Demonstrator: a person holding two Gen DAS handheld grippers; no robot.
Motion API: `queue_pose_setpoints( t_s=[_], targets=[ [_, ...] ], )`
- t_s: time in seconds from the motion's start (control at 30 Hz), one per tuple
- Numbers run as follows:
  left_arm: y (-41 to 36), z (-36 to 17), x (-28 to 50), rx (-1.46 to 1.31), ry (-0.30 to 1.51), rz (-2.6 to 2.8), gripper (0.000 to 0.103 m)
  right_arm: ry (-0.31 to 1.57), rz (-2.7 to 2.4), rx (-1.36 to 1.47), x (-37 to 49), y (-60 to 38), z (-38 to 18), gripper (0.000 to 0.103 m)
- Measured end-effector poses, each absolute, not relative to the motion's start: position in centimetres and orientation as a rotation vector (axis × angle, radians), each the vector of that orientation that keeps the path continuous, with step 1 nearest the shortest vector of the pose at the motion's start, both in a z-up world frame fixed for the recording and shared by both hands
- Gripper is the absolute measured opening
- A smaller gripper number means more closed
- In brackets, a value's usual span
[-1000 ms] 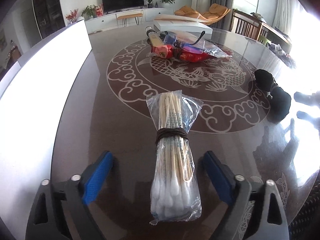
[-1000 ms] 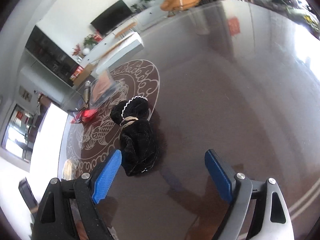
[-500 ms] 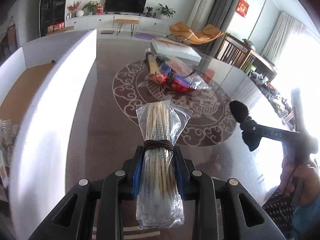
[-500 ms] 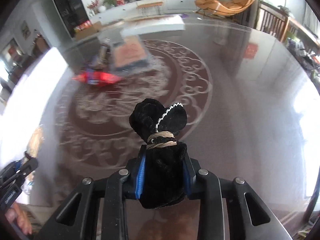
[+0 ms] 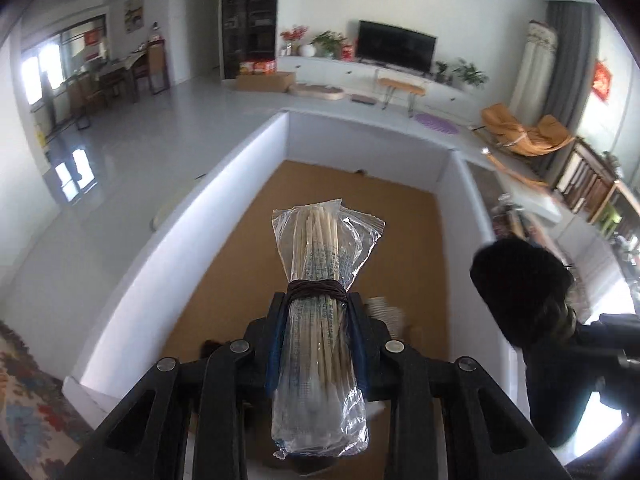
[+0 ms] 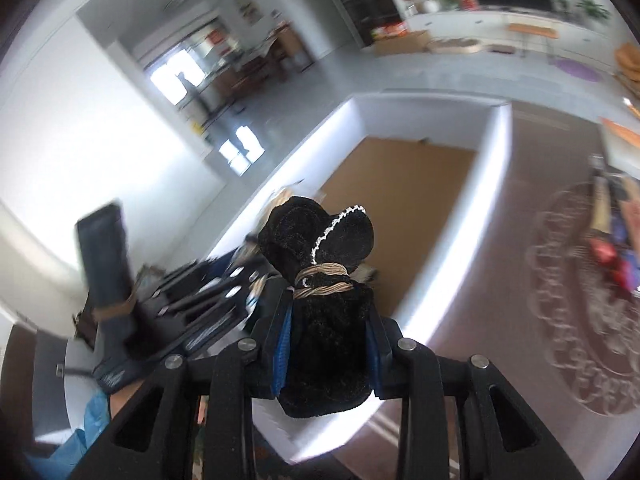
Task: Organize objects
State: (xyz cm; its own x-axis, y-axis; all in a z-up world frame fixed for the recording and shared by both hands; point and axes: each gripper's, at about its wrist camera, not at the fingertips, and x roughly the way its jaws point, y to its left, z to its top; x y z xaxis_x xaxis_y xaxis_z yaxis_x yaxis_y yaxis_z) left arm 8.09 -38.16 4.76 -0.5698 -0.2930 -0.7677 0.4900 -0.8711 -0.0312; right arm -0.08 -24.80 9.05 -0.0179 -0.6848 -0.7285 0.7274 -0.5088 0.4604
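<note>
Box (image 5: 224,216) with white walls and a brown floor lies below both my claws; its near end is hidden, so I could release onto unseen contents. Right claw (image 6: 326,344) clamps the black pouch (image 6: 320,280) over the rim, where it could fall outside. Left claw (image 5: 316,344) grips the bagged swabs (image 5: 320,280), whose slick film may slip.

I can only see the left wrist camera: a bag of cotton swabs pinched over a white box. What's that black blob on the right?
Observer: A black velvet pouch. The right gripper has just been closing its jaws, and its blue pads now clamp the pouch.
Visitor: Is it tied shut?
Observer: Yes, a tan cord is wound round its neck, and white trim edges the top flap.
Visitor: Anything left to tidy?
Observer: Yes, a red packet and other blurred items lie on the patterned table, right of the box.
</note>
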Motion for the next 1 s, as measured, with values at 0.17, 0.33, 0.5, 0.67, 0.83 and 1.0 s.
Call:
queue_pose_setpoints(
  t_s=[0.17,0.33,0.5,0.67,0.83,1.0],
  targets=[
    [-41.1,2.3,9.2,1.162,0.466,-2.270,0.060,0.164,-1.681,1.286,1.8,-27.7,5.8,0.052],
    [-37.7,3.8,9.6,1.036,0.421,-2.340,0.072,0.126,-1.927,1.079,0.7,-20.9,8.2,0.088],
    [-29.3,6.4,6.8,1.025,0.350,-2.575,0.073,0.261,-2.333,1.006,-3.2,-10.4,4.4,0.098],
    [-18.6,6.9,4.0,1.097,0.265,-2.843,0.097,0.352,-2.607,1.262,-6.3,2.6,-2.4,0.098],
    [-8.9,1.7,0.6,1.264,0.126,-2.978,0.102,0.287,-2.748,1.346,-6.6,9.8,-3.9,0.098],
    [-4.2,-3.7,-2.7,1.398,0.028,-2.917,0.102,0.218,-2.811,1.391,-6.6,13.5,-4.6,0.098]
  ],
)
